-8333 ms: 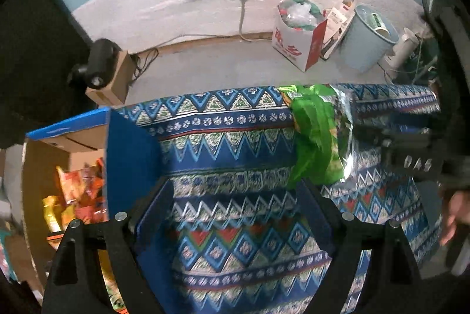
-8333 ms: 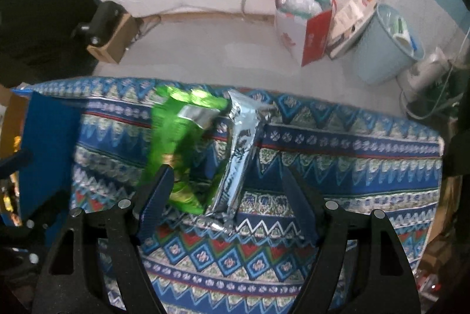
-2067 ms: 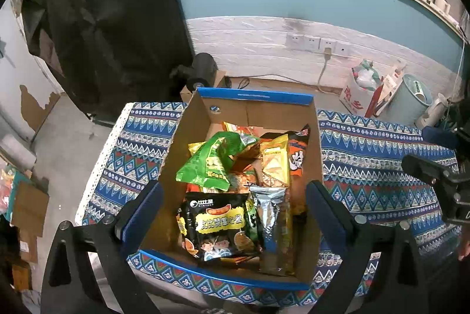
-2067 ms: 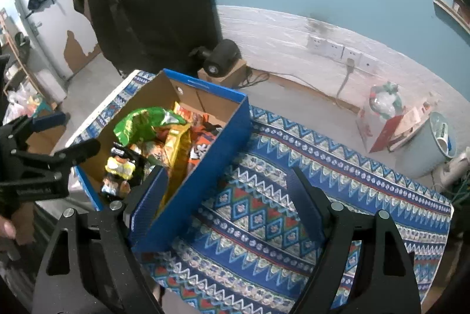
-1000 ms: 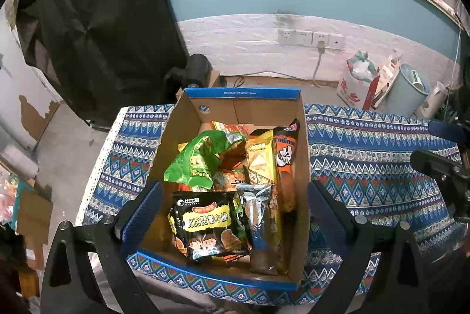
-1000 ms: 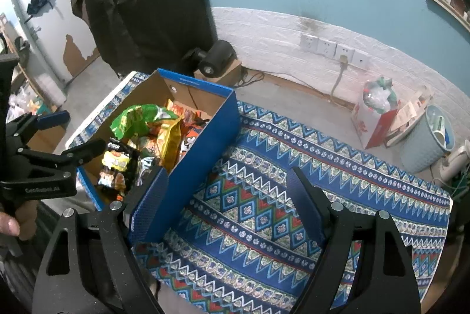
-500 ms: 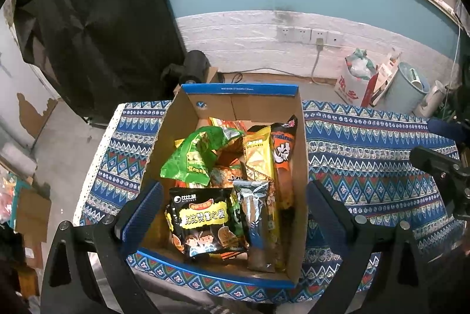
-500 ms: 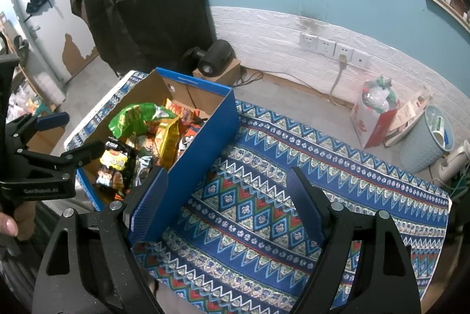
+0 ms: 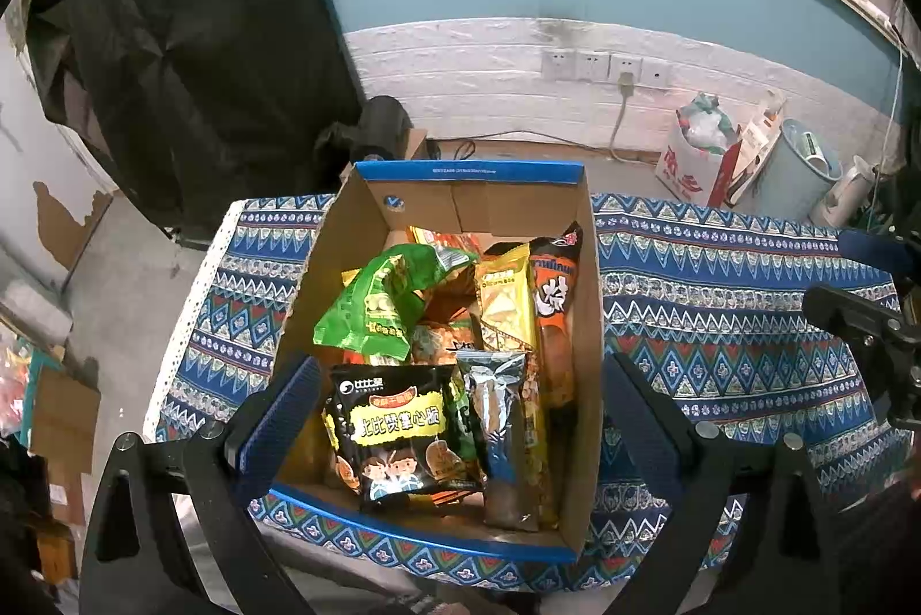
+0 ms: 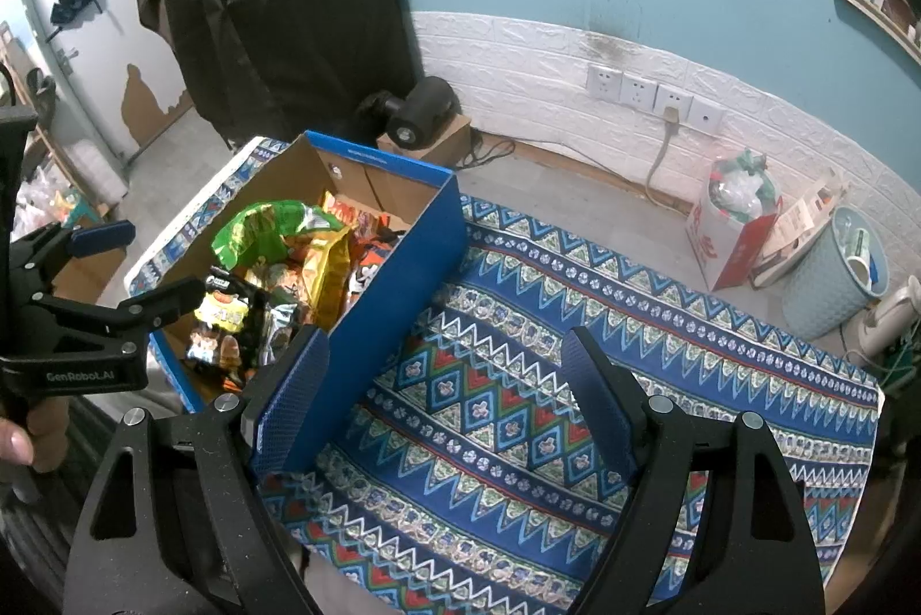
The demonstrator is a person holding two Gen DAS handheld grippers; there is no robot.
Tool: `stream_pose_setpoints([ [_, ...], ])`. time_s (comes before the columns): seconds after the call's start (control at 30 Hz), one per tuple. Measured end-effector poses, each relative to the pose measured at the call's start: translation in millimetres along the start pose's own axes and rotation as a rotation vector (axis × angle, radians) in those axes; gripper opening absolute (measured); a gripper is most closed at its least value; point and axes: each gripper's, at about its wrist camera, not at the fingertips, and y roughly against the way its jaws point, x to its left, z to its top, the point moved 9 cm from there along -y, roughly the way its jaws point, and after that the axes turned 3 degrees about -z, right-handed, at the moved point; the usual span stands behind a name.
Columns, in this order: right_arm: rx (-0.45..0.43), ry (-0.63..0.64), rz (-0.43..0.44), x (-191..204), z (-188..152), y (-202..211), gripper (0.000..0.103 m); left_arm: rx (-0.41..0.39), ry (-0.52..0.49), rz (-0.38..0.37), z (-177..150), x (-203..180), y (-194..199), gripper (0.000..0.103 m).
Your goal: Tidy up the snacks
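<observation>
- Snacks all sit inside the cardboard box (image 9: 368, 235) with blue outer walls, which stands on the left part of the patterned tablecloth (image 9: 719, 327).
- Green chip bag (image 9: 385, 304) lies on top of the pile toward the box's left wall; black noodle-snack packet (image 9: 397, 436) at the near end; silver foil pack (image 9: 501, 419) just right of it, leaning on its neighbours.
- Yellow snack bag (image 9: 506, 304) and orange-black tall pack (image 9: 552, 304) stand against the right wall; more orange wrappers underneath, labels too buried to read.
- Left gripper (image 9: 455, 419) hovers above the near end of the box, jaws wide apart, holding nothing.
- Right gripper (image 10: 443, 396) hangs over the cloth just right of the box, jaws spread, nothing between them.
- In the right wrist view the cloth (image 10: 575, 356) right of the box shows no loose packet, so gathering looks done; the table's near edge is hidden behind the gripper bodies, so a stray there can't be ruled out.
- Left to do, probably: nothing, or at most straightening the jumbled packs; the box has no lid or flaps to shut.
- Beyond the table: white paper bag (image 10: 731, 235), pale blue bin (image 10: 829, 269), wall sockets (image 10: 650, 94) — not part of the job.
</observation>
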Motion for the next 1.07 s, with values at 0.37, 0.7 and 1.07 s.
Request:
stream_pose_setpoints([
  [0.37, 0.001, 0.000, 0.000, -0.2, -0.4, 0.0, 0.082, 0.005, -0.006, 0.000, -1.5, -1.7, -0.9, 0.098],
  [0.7, 0.006, -0.003, -0.006, -4.3, -1.2, -1.2, 0.082, 0.014, -0.011, -0.012, -3.2, -5.1, -2.0, 0.098],
  [1.07, 0.007, -0.002, -0.005, -4.6, -1.1, -1.1, 0.082, 0.016, -0.005, -0.012, -4.3, -5.2, -2.5, 0.098],
])
